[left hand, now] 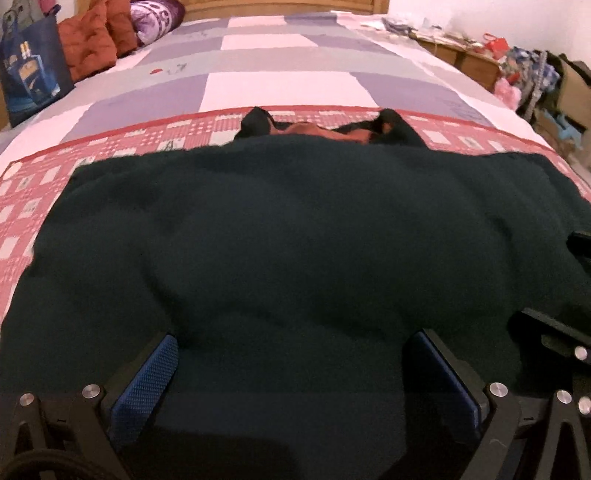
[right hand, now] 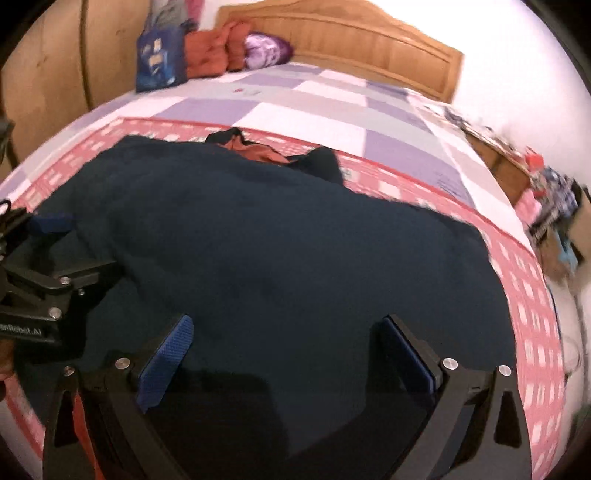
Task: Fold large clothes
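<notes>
A large dark green garment (left hand: 288, 236) with an orange lining at its collar (left hand: 317, 133) lies spread flat on the bed. It also fills the right wrist view (right hand: 280, 251). My left gripper (left hand: 291, 365) is open, its blue pads (left hand: 147, 384) wide apart, low over the garment's near edge. My right gripper (right hand: 288, 354) is open too, blue pads (right hand: 166, 362) apart over the near edge. The left gripper shows at the left of the right wrist view (right hand: 44, 266). Part of the right gripper shows at the right edge of the left wrist view (left hand: 557, 332).
The garment rests on a red checked cloth (left hand: 33, 206) over a purple and white quilt (left hand: 280, 85). A blue bag (left hand: 29, 74), orange cushions (left hand: 92, 40) and a purple pillow (left hand: 155, 18) sit by the wooden headboard (right hand: 369, 48). Cluttered furniture (left hand: 517, 70) stands on the right.
</notes>
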Demonstrator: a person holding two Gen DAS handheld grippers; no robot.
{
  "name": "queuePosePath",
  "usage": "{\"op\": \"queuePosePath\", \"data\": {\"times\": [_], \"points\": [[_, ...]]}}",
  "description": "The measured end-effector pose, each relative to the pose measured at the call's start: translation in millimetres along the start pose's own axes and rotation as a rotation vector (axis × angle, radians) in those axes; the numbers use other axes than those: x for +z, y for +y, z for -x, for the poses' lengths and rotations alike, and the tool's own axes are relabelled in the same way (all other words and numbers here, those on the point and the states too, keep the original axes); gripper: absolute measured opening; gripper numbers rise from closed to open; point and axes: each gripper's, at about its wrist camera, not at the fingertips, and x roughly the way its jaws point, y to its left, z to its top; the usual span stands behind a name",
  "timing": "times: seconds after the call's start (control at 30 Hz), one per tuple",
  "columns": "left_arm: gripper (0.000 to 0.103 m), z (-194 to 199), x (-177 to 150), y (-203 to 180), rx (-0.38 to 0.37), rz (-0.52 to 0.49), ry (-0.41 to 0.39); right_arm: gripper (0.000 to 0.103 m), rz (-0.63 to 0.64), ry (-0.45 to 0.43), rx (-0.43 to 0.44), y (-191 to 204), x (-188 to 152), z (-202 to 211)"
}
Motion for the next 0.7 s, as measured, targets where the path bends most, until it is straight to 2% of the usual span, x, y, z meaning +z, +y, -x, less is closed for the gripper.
{"op": "queuePosePath", "data": {"times": [0.2,0.37,0.43,0.53,0.7], "points": [[0.103,-29.7,33.5,6.4,0.012,-0.02,0.027,0.103,-0.105,0.067,-0.013,-38.6,43.1,-49.9],[0.103,-55.0,60.0,6.2,0.034,-0.007,0.074,0.103,-0.09,0.085,-0.002,-34.5,81.6,-81.7],[0.103,-64.3,68.3,8.2,0.039,-0.017,0.094,0.103,-0.058,0.083,0.013,-29.1,87.7,-86.2],[0.103,-73.2,76.8,22.4,0.02,0.001,0.121,0.103,-0.037,0.124,0.049,-30.8,95.7,-101.8],[0.103,-75.2,77.7,66.1,0.057,0.037,0.125,0.102,-0.129,0.146,-0.001,-85.5,86.6,-108.8]]}}
